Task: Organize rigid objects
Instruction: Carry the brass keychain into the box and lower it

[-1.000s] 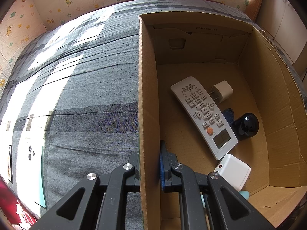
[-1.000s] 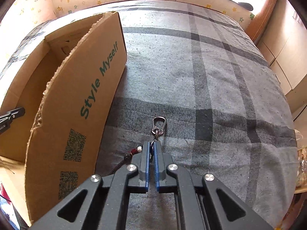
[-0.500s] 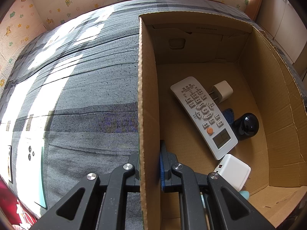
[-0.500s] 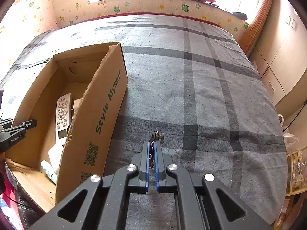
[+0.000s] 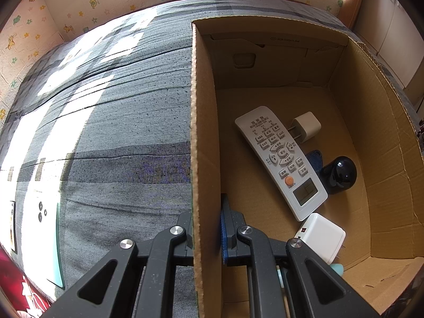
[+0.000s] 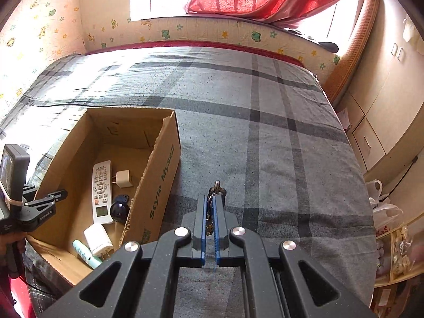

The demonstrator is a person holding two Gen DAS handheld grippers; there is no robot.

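- Left gripper: fingers pinch the near left wall of the cardboard box, one finger outside, the blue-padded one inside; low centre of the left wrist view.
- Right gripper: fingers pressed nearly together, pinching a metal clip w/ keys; its top sticks out past the fingertips, centre of the right wrist view.
- The clip is held above the grey plaid bed, to the right of the box and outside it.
- Box sits on the bed, open top, lower left of the right wrist view; its right wall reads "Style Myself" in green.
- Inside the box, left wrist view:
- White remote lies flat, diagonal, buttons up, screen end toward the lower right.
- Small cream charger plug just beside the remote's upper right edge, prongs pointing at it.
- Black rounded gadget right of the remote, near the right wall.
- Blue item between remote and black gadget, mostly hidden; can't tell what it is.
- White square adapter by the remote's lower end, prongs to the lower right.
- Pale teal tube beside the adapter at the box's near end, clearer in the right wrist view.
- Left edge of the right wrist view: the left gripper's handle w/ a camera block on top, a hand around it.
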